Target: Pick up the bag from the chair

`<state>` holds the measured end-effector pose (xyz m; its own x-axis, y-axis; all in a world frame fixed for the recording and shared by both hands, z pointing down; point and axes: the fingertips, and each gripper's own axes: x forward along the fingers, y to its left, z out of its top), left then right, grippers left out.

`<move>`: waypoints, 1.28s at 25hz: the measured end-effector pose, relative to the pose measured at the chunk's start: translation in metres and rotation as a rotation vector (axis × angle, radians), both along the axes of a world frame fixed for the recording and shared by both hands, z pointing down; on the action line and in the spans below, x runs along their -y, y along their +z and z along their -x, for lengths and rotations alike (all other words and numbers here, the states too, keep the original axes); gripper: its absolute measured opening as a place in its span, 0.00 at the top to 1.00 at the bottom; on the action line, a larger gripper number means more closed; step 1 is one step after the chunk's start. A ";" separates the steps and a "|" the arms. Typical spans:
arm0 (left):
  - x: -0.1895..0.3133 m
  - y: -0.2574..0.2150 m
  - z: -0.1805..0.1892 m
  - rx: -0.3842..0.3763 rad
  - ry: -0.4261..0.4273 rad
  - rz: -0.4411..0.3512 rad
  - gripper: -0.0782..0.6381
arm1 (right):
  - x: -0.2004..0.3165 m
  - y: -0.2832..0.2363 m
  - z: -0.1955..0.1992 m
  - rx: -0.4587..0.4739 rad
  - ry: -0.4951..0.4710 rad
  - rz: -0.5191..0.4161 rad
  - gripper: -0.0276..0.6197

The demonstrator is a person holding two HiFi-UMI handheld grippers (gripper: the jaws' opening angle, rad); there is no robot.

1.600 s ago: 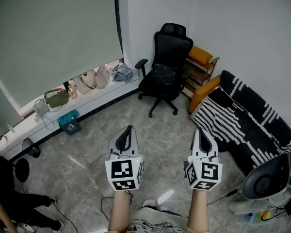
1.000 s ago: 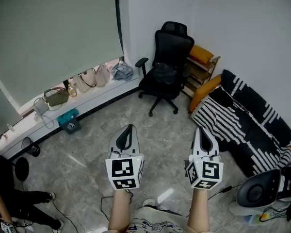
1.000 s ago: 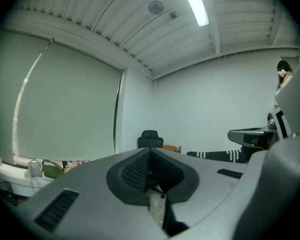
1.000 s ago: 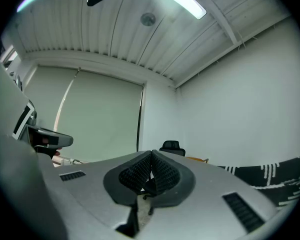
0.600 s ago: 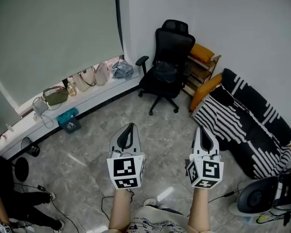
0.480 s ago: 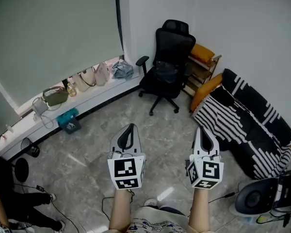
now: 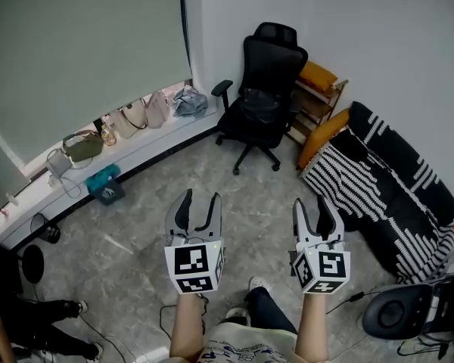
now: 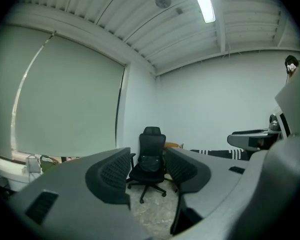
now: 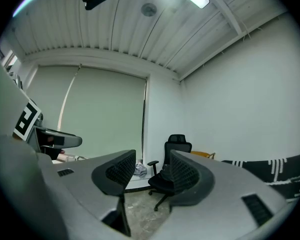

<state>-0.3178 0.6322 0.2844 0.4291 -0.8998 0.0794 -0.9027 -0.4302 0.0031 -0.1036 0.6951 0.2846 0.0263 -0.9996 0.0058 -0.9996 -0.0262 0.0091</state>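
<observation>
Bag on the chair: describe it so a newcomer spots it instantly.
Find the room's far corner, where the black office chair stands. The bag rests on its seat against the backrest. It is dark, unlike the pale handbags along the window ledge.

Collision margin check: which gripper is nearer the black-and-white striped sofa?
Right. Head view: the right gripper hangs just left of the black-and-white striped sofa; the left gripper is farther left.

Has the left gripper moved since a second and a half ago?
Yes. The left gripper has advanced slightly toward the office chair, leaving the round grey appliance further behind; its jaws have just been opening, nothing between them.
</observation>
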 end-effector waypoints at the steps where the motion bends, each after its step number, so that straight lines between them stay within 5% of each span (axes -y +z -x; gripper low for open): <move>1: 0.005 0.002 -0.002 -0.001 0.003 0.004 0.58 | 0.006 0.002 -0.002 0.000 -0.001 0.003 0.62; 13: 0.124 0.019 -0.041 0.034 -0.043 0.022 0.56 | 0.141 0.014 -0.046 0.014 -0.050 0.011 0.58; 32: 0.386 -0.005 -0.173 0.017 -0.087 -0.019 0.56 | 0.417 -0.004 -0.179 -0.017 -0.095 -0.012 0.58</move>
